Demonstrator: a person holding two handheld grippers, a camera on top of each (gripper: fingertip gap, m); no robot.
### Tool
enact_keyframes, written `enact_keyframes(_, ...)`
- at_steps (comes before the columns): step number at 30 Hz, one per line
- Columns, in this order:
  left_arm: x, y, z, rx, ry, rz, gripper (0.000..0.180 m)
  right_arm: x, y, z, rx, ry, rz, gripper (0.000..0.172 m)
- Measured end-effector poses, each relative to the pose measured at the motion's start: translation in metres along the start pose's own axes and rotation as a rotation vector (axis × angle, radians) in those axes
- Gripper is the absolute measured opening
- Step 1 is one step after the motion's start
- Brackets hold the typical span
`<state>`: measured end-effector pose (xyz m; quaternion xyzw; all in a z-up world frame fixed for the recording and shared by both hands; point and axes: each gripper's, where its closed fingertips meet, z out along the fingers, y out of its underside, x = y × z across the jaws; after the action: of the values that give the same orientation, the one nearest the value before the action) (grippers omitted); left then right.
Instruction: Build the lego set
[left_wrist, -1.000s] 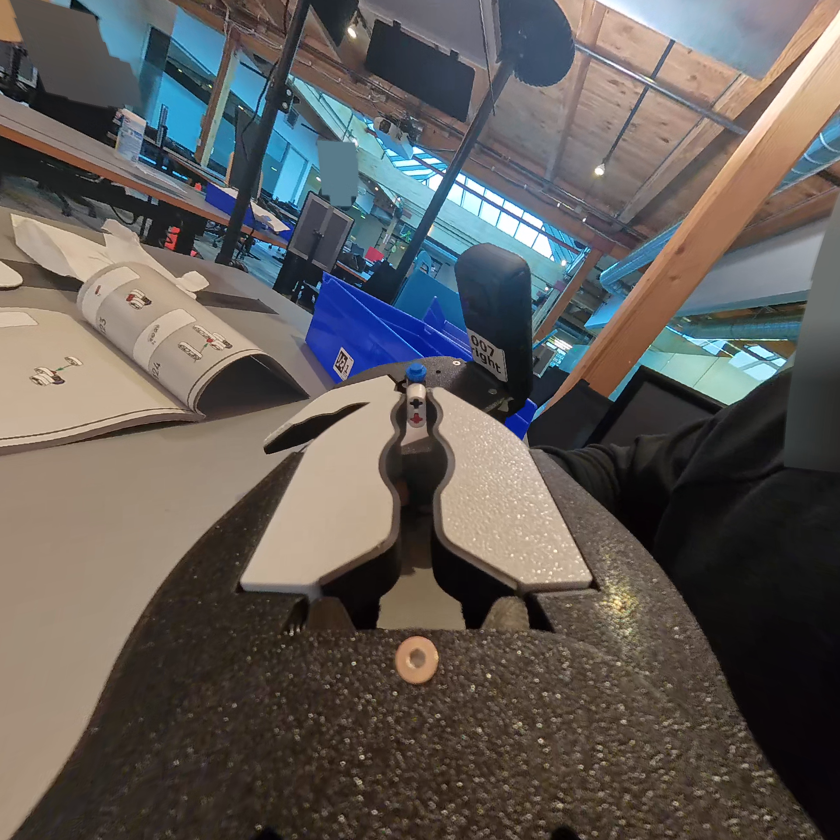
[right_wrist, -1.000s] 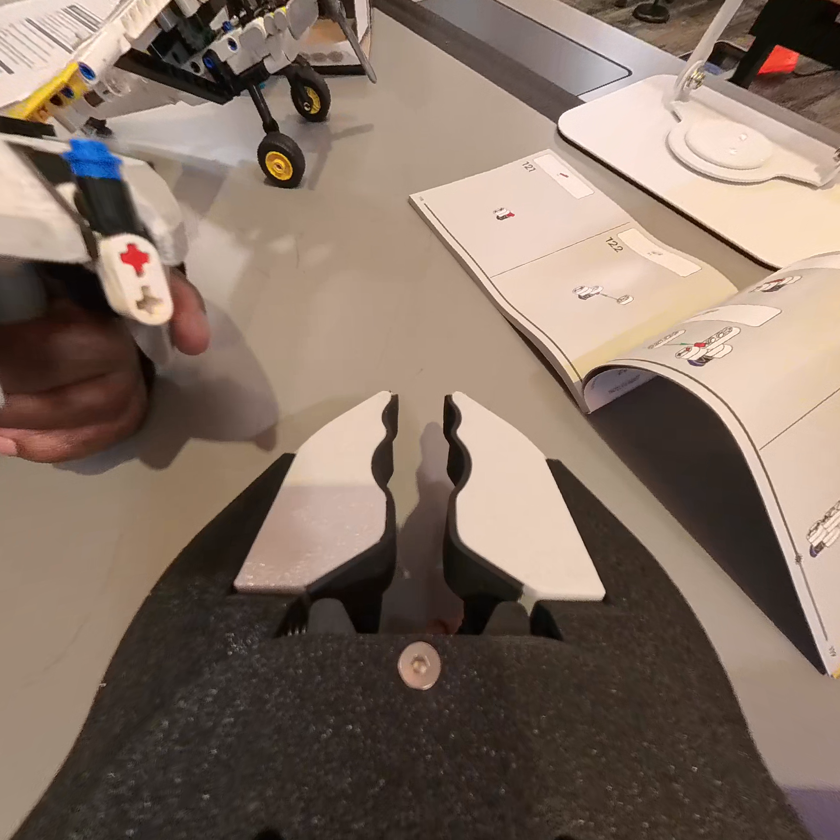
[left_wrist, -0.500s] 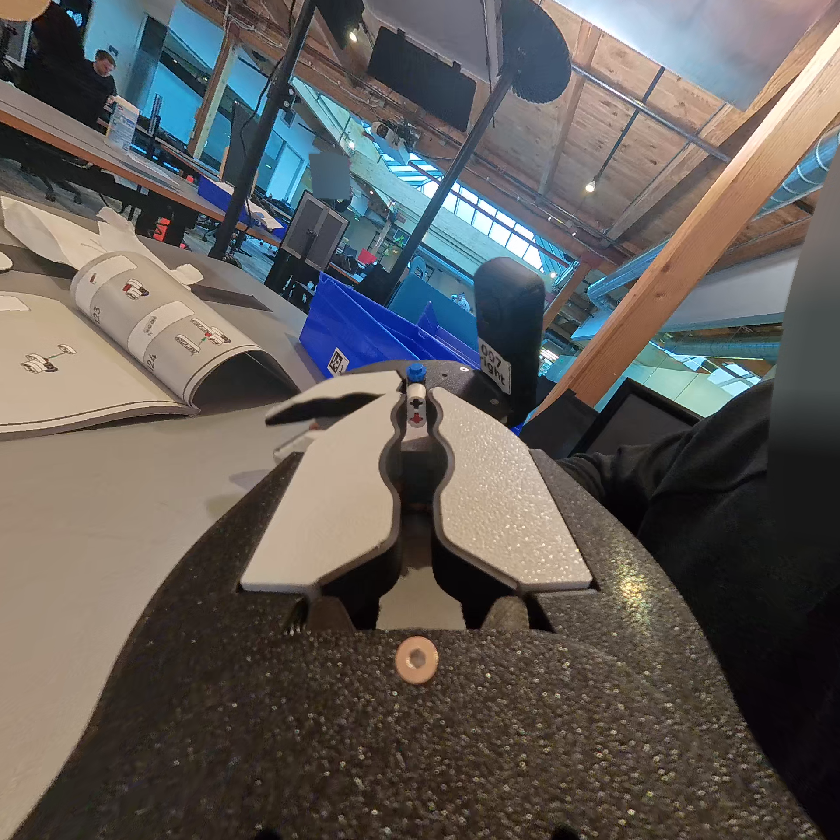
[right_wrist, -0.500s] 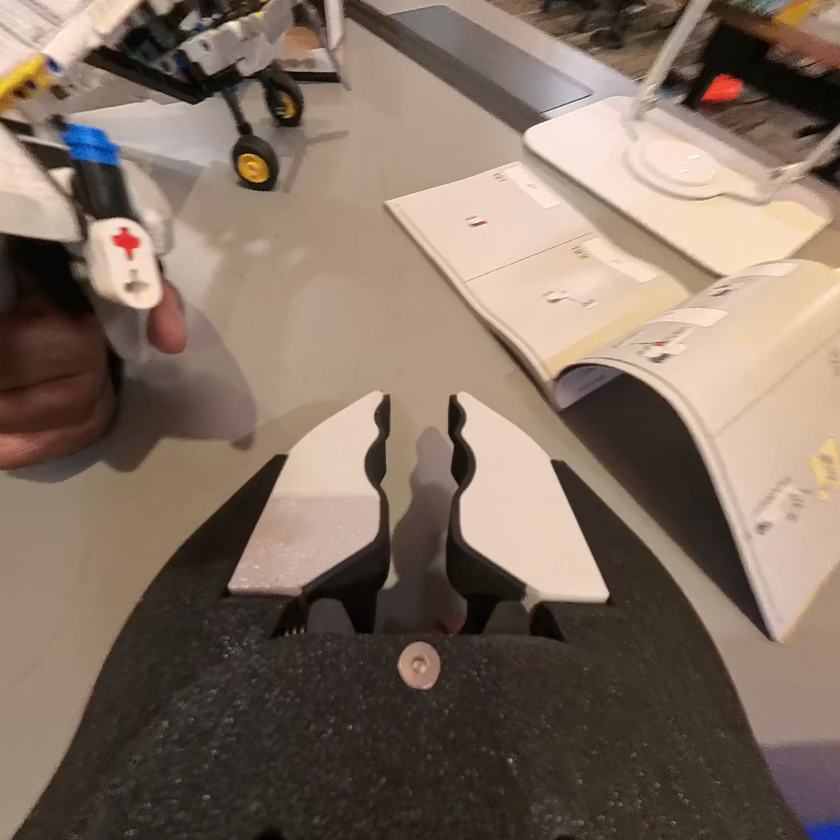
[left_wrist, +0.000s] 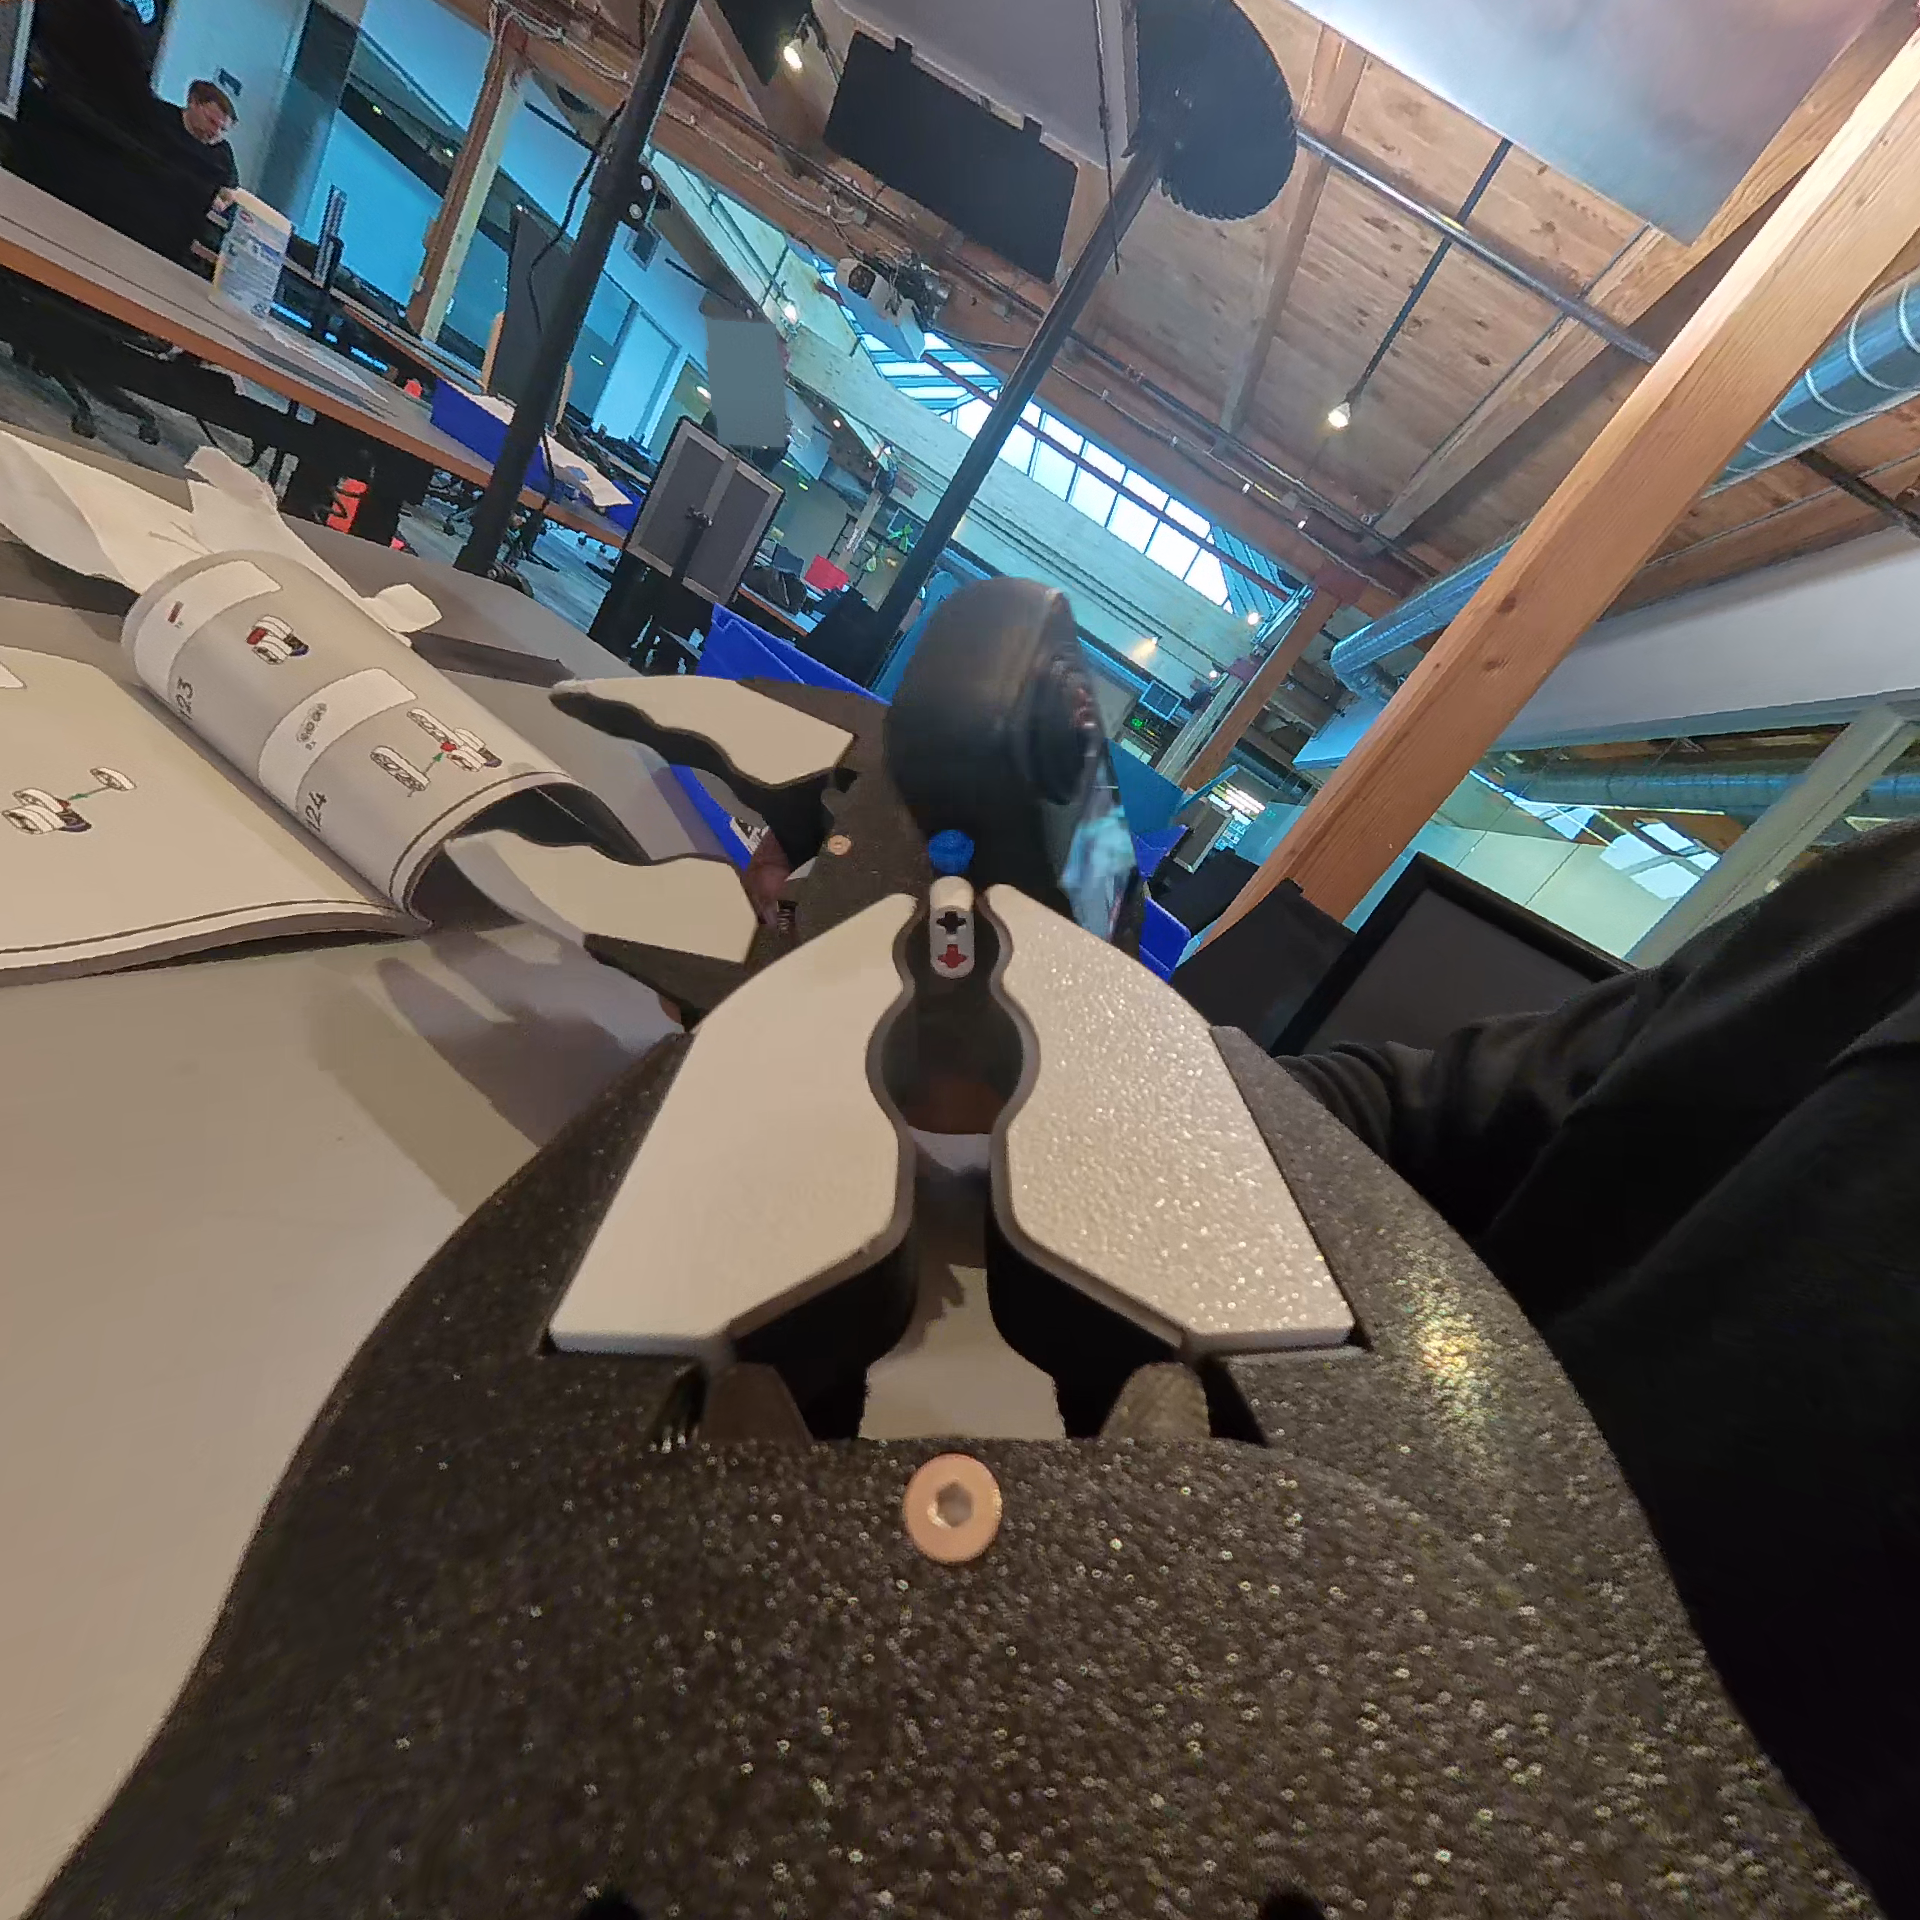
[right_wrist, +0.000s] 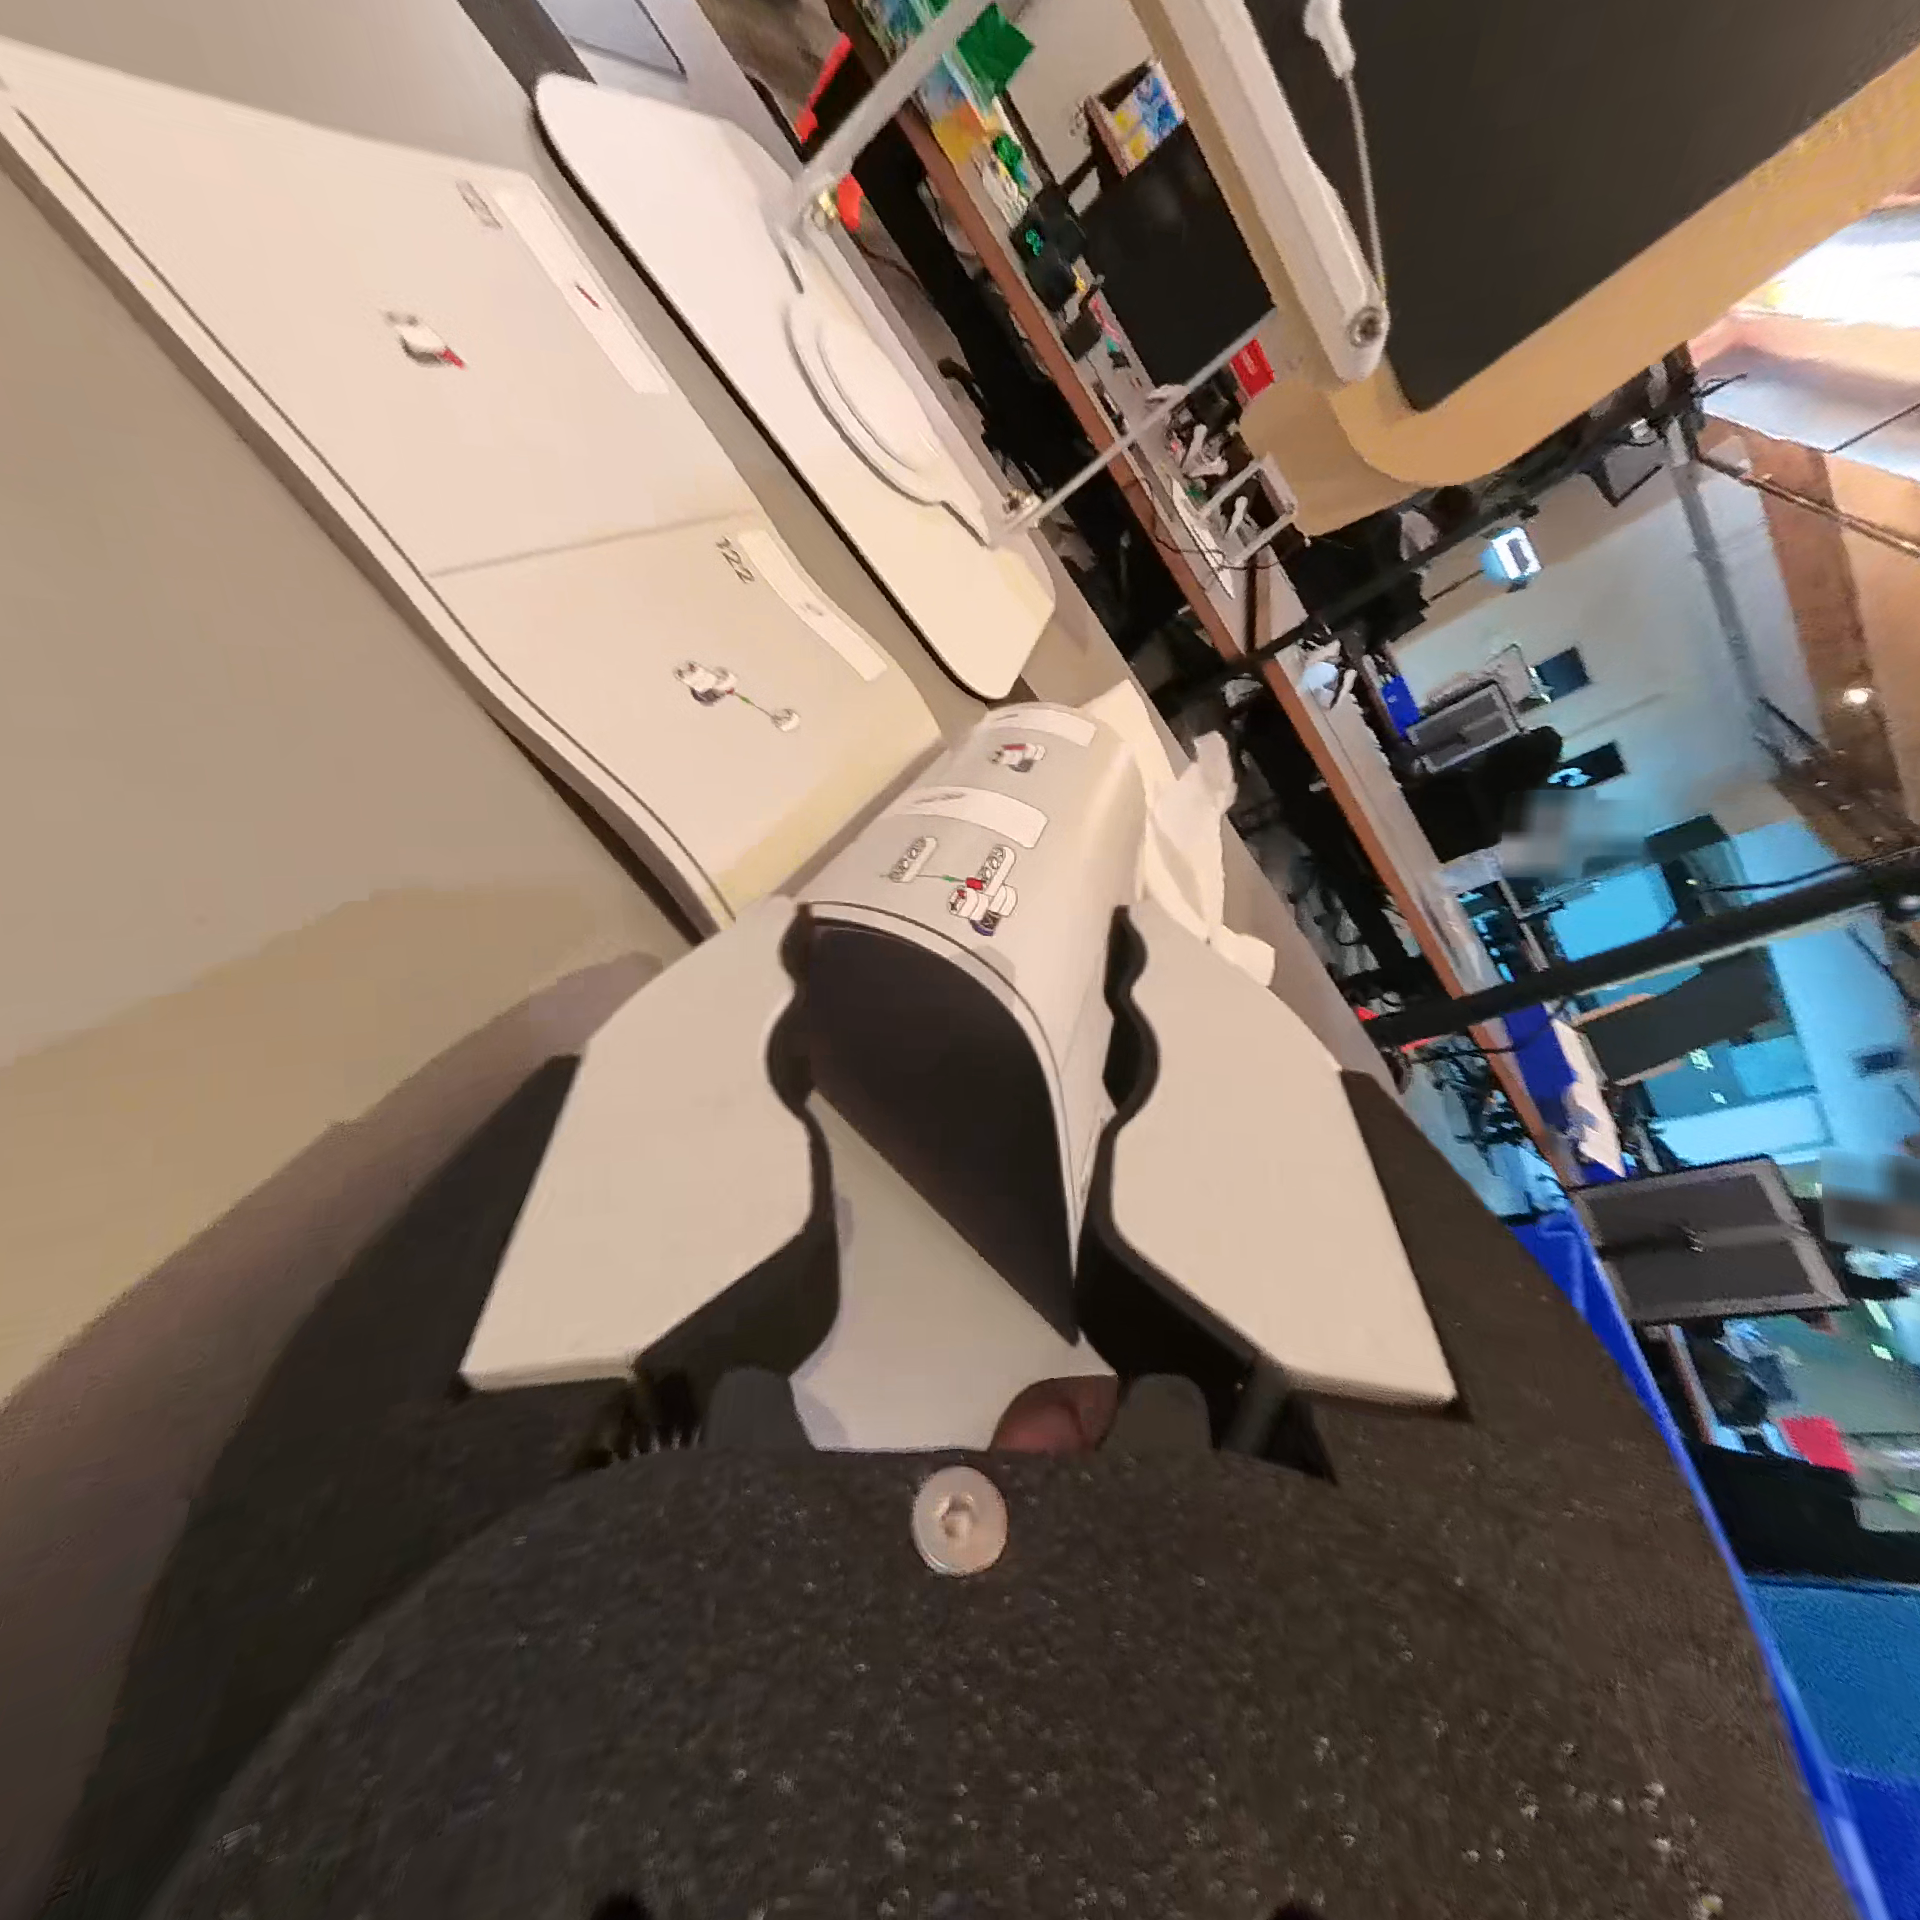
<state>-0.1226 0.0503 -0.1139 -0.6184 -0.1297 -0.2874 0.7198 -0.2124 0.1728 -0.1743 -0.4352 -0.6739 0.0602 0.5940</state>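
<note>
pinching a small white toy-brick connector (left_wrist: 953, 928) w/ a blue pin, mid-frame, the left gripper (left_wrist: 953, 940) is clamped on its sides. prob light, stiff, slick plastic, so grab the flat sides. right gripper (right_wrist: 961, 961) gapes wide, holding nothing, w/ the curled manual (right_wrist: 966, 883) centre-frame between its fingers.

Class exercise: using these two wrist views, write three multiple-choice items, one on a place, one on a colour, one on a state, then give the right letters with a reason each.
1. Where does the instruction booklet lie?
A on the grey table
B in the blue bin
C on the floor

2. What colour is the pin above the small white piece?
A yellow
B blue
C green

3. How do the right gripper's jaws stand?
A shut tight
B wide apart
C hidden

Answers: A, it lies open on the table; B, it is blue; B, the curled page shows between them.
</note>
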Motion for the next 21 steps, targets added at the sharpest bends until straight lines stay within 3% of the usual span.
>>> enact_keyframes(4,0.001,0.001,0.000,-0.004,-0.001,0.001,0.008,0.004,0.013,0.005,-0.156,0.030,-0.113,0.056)
enact_keyframes(11,-0.002,-0.003,-0.005,0.024,-0.031,-0.025,0.008,-0.012,0.010,0.009,-0.150,-0.107,-0.046,0.075)
enact_keyframes(14,-0.002,-0.002,-0.005,0.019,-0.029,-0.034,0.008,-0.018,0.007,0.017,-0.091,-0.141,0.039,0.071)
enact_keyframes(21,-0.001,-0.002,-0.005,0.014,-0.026,-0.033,0.008,-0.016,0.024,0.022,-0.165,-0.172,0.139,0.054)
